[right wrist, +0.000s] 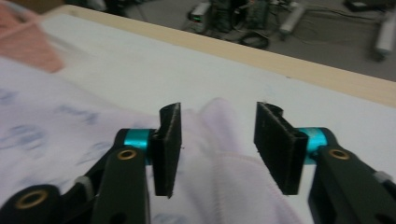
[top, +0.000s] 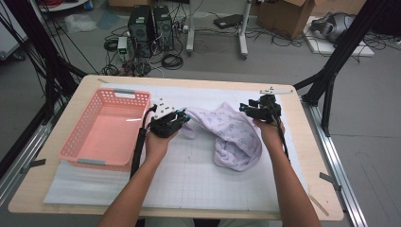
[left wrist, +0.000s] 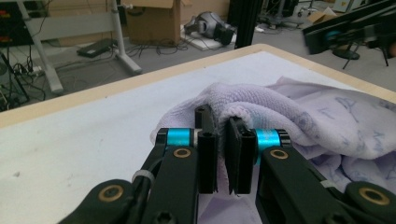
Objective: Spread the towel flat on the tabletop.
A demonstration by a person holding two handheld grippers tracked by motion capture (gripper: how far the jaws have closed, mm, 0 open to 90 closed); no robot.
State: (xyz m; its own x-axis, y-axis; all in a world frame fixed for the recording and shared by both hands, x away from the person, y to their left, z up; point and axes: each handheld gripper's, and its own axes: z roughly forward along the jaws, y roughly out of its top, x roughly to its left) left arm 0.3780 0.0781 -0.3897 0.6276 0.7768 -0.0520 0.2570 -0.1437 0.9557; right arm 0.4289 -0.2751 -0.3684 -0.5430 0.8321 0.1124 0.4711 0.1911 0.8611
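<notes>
A lilac towel (top: 231,135) with a faint print lies bunched on the white gridded mat (top: 198,184) in the middle of the table. My left gripper (top: 182,116) is at the towel's left end, and in the left gripper view its jaws (left wrist: 219,116) are shut on a folded hem of the towel (left wrist: 289,107). My right gripper (top: 246,109) is at the towel's far right corner. In the right gripper view its jaws (right wrist: 217,112) stand apart, with a fold of the towel (right wrist: 233,177) between them and not pressed by either pad.
A pink plastic basket (top: 73,142) with nothing in it stands on the left of the table, close to my left hand. Black frame posts rise at both sides of the table. Beyond the far edge are computer towers, cables and cardboard boxes on the floor.
</notes>
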